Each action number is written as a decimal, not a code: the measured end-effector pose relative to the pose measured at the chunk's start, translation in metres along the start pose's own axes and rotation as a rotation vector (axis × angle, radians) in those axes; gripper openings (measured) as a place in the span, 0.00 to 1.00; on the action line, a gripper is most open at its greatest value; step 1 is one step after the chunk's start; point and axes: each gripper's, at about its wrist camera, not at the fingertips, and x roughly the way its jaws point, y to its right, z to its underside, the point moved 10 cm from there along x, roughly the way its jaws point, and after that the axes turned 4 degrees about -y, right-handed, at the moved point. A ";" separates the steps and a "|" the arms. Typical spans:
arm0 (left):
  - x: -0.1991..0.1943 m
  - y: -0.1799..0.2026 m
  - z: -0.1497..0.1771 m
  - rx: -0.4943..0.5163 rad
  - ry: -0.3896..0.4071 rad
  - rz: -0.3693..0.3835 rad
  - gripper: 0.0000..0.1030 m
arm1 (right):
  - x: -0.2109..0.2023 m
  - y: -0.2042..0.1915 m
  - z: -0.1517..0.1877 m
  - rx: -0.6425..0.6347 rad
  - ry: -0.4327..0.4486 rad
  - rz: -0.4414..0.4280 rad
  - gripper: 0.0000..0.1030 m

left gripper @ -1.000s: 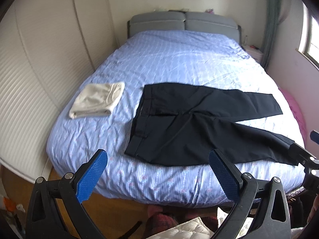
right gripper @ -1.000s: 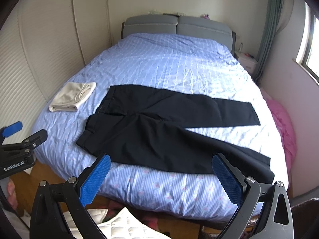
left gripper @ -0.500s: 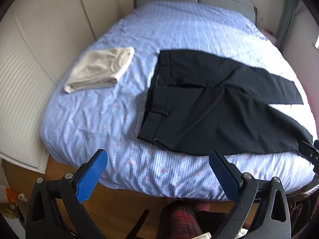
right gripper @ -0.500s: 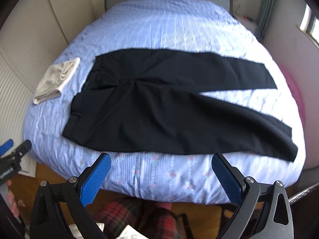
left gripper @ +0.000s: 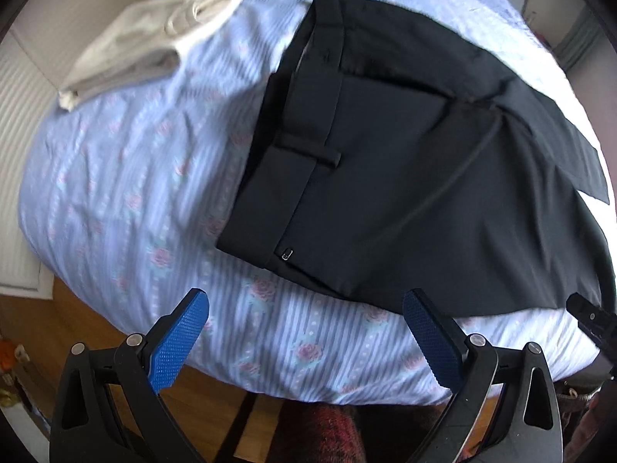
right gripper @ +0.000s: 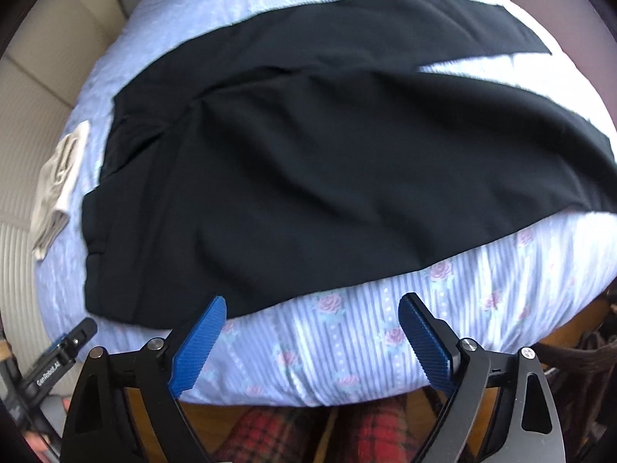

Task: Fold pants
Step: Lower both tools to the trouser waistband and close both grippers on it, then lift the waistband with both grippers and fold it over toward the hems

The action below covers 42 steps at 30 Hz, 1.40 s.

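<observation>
The bed (left gripper: pixel 127 177) in its blue flowered sheet is filling the space ahead of both grippers. Black pants (left gripper: pixel 405 162) are lying flat on it, just beyond the fingertips. A folded beige garment (left gripper: pixel 146 42) is sitting far off left. The left gripper (left gripper: pixel 306 341) is hanging spread, gripping nothing. The right gripper (right gripper: pixel 312 341) has just been narrowing, nothing between its jaws.

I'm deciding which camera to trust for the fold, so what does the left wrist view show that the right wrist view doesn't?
Only the left wrist view shows the waistband with its belt loop and a small metal clasp. Only the right wrist view shows both legs splitting apart toward the right, bedsheet between them, and the person's red plaid trousers clearly. Both show the black pants flat on the bed, the folded beige garment, and an open, empty gripper.
</observation>
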 end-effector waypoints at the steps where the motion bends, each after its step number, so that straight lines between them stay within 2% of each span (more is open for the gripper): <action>1: 0.006 -0.001 0.000 -0.006 -0.009 0.007 0.99 | 0.007 0.003 -0.001 0.019 -0.009 -0.006 0.86; 7: 0.035 0.009 -0.003 -0.020 -0.049 0.052 0.99 | 0.045 0.019 0.002 0.134 -0.059 -0.057 0.80; 13: 0.059 0.015 -0.013 -0.059 -0.086 0.095 0.98 | 0.074 0.023 -0.001 0.212 -0.087 -0.132 0.69; 16: 0.075 0.013 -0.012 -0.111 -0.137 0.141 0.91 | 0.082 0.025 -0.005 0.262 -0.098 -0.164 0.68; 19: 0.081 0.012 -0.020 -0.117 -0.129 0.146 0.84 | 0.085 0.026 -0.012 0.242 -0.093 -0.152 0.60; 20: 0.080 0.012 -0.025 -0.118 -0.122 0.147 0.80 | 0.085 0.027 -0.015 0.227 -0.087 -0.143 0.53; 21: 0.078 0.012 -0.029 -0.127 -0.116 0.155 0.69 | 0.082 0.028 -0.018 0.212 -0.080 -0.136 0.42; 22: 0.073 0.012 -0.032 -0.134 -0.111 0.161 0.60 | 0.079 0.029 -0.024 0.202 -0.074 -0.135 0.35; 23: 0.067 0.012 -0.035 -0.134 -0.108 0.170 0.43 | 0.077 0.030 -0.027 0.188 -0.070 -0.131 0.24; 24: 0.063 0.013 -0.036 -0.128 -0.108 0.177 0.28 | 0.074 0.031 -0.030 0.177 -0.068 -0.121 0.17; 26: 0.049 0.015 -0.040 -0.111 -0.094 0.181 0.17 | 0.064 0.033 -0.038 0.162 -0.058 -0.121 0.14; 30: 0.012 0.022 -0.051 -0.059 -0.046 0.197 0.12 | 0.026 0.030 -0.055 0.099 -0.008 -0.121 0.12; 34: -0.043 0.024 -0.067 -0.057 0.029 0.232 0.11 | -0.031 0.025 -0.072 0.020 0.060 -0.132 0.12; 38: -0.096 0.031 -0.100 -0.050 0.170 0.252 0.11 | -0.087 0.020 -0.089 -0.052 0.146 -0.158 0.11; 41: -0.123 0.036 -0.126 -0.035 0.269 0.265 0.11 | -0.108 0.002 -0.132 -0.085 0.212 -0.172 0.11; 42: -0.131 0.041 -0.144 -0.032 0.298 0.274 0.11 | -0.114 -0.001 -0.143 -0.092 0.229 -0.174 0.11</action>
